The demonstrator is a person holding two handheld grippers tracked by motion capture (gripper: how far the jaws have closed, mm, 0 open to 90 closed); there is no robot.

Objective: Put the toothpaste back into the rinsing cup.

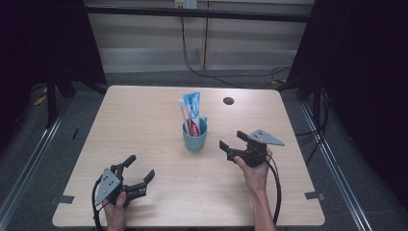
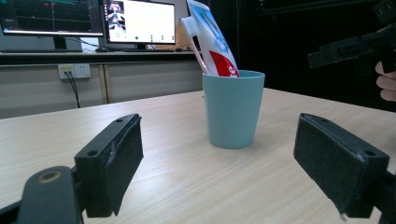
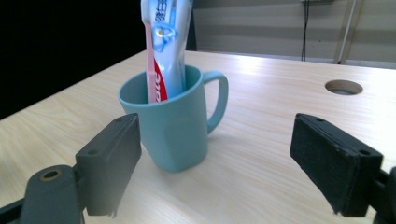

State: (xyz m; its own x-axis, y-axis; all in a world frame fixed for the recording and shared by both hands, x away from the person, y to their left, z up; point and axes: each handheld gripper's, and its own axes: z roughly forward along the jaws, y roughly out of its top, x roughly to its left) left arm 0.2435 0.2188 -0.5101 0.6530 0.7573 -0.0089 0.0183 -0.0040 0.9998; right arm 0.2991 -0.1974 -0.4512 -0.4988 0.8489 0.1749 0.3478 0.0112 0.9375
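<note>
Table [image 1: 144, 120]: pale wood-grain laminate, smooth, faint sheen under the lamps; round hole [image 3: 343, 87] cut clean through.
Mug [image 3: 175, 133]: teal plastic by the look, matt, smooth, soft highlights along rim and handle.
Toothpaste tube [image 3: 168, 42]: glossy printed plastic film, slightly creased.
Toothbrush [image 3: 149, 56]: pink-and-white smooth plastic handle.
Left gripper [image 2: 219, 172] and right gripper [image 3: 215, 165]: matt black plastic bodies, fine-grained rough black pads [image 3: 334, 163], edges a little frayed.
Three-cornered plate [image 1: 265, 137]: flat grey, dull finish.
</note>
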